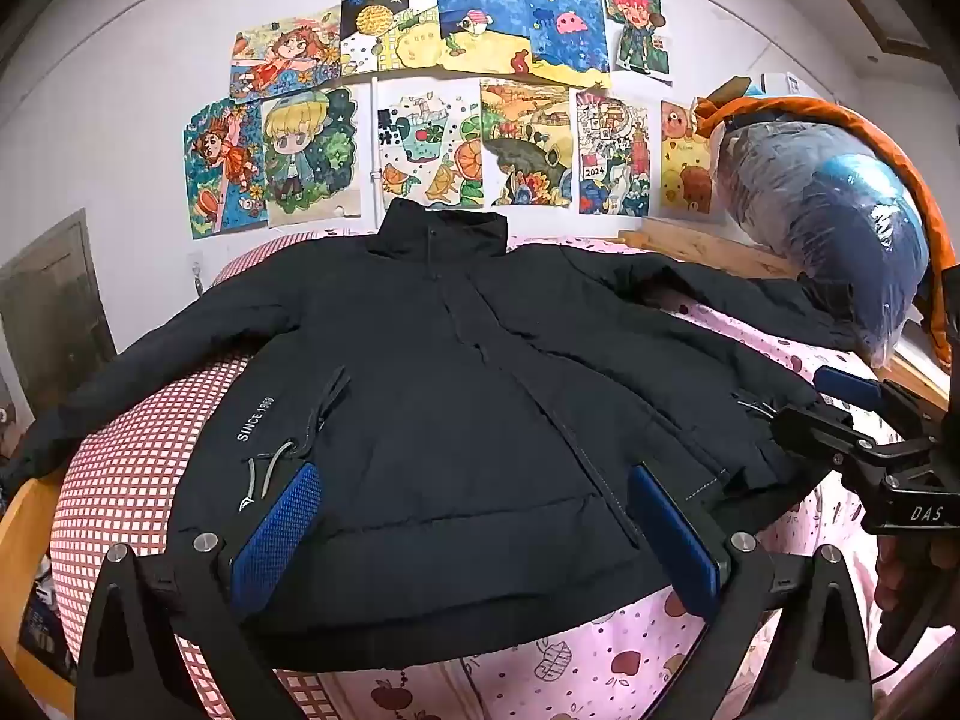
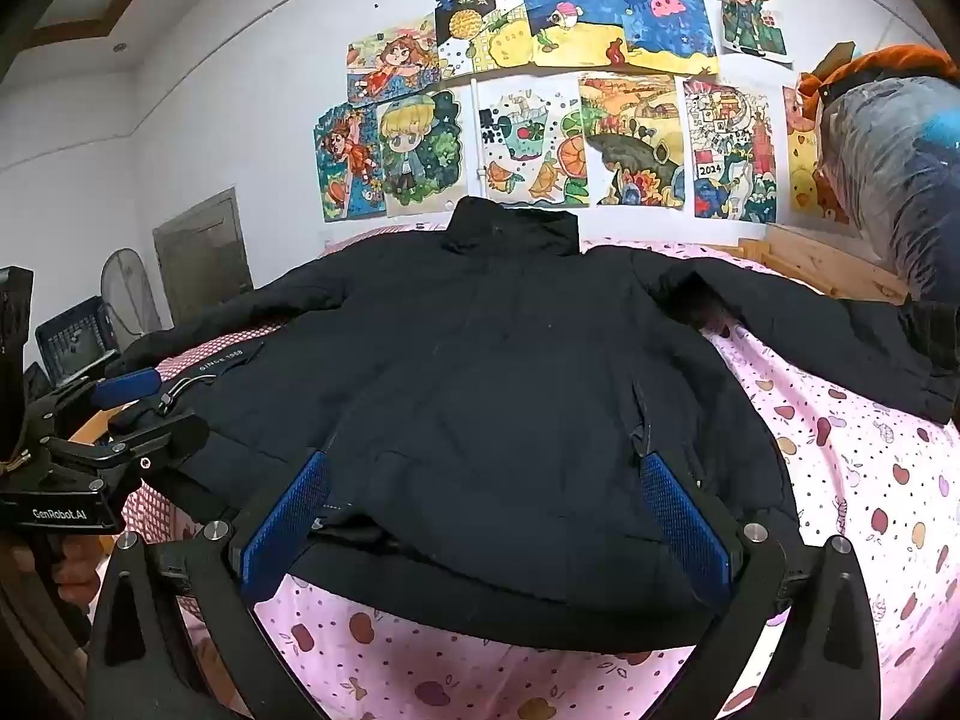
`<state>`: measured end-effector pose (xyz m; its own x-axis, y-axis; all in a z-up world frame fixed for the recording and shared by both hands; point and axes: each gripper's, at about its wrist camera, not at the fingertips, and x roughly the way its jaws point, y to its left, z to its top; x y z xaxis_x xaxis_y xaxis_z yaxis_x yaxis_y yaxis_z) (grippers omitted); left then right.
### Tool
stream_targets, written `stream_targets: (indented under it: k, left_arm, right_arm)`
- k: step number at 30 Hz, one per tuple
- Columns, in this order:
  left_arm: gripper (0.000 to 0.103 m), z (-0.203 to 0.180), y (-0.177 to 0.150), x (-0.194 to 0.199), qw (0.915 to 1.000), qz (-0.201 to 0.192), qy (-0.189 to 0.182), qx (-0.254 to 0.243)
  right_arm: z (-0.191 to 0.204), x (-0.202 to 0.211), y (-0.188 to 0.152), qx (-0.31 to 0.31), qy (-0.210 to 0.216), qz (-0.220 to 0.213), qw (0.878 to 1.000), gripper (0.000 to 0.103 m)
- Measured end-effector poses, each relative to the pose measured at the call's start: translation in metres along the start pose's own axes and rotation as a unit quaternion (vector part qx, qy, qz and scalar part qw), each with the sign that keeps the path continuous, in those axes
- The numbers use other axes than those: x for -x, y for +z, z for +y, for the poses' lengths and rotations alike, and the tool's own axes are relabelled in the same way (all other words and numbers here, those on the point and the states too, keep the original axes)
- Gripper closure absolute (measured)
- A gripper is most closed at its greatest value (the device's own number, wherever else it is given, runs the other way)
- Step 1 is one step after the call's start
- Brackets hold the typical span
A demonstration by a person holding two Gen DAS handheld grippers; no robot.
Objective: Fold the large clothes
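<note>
Jacket (image 1: 456,396) lies flat on bed (image 2: 840,450), unfolded; both grippers' jaws apart, empty. Next: grasp a sleeve (image 1: 138,384).

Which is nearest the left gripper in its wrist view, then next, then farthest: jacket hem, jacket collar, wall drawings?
From the left gripper, open over the jacket:
1. Jacket hem, right under the fingers, near bed edge.
2. Jacket collar, at the far side of the bed.
3. Wall drawings, up behind the collar.
</note>
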<state>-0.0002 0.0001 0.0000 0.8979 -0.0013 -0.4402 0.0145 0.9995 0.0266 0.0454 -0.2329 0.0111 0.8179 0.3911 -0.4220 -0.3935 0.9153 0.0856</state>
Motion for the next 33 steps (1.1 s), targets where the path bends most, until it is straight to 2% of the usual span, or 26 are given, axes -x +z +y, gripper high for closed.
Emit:
stream_targets:
  k: [6,17,33]
  left_arm:
    - [0.000,0.000,0.000,0.000,1.0000,0.005,-0.002,0.000]
    - [0.000,-0.001,-0.012,0.001,0.9999,0.005,-0.008,-0.006]
    - [0.000,-0.003,-0.006,-0.002,0.9998,0.015,-0.010,-0.002]
  right_arm:
    - [0.000,-0.006,-0.007,-0.005,0.005,0.004,1.000,0.001]
    - [-0.007,-0.007,-0.001,-0.003,0.002,0.008,1.000,0.001]
    - [-0.008,-0.008,-0.007,-0.005,-0.005,0.010,1.000,0.001]
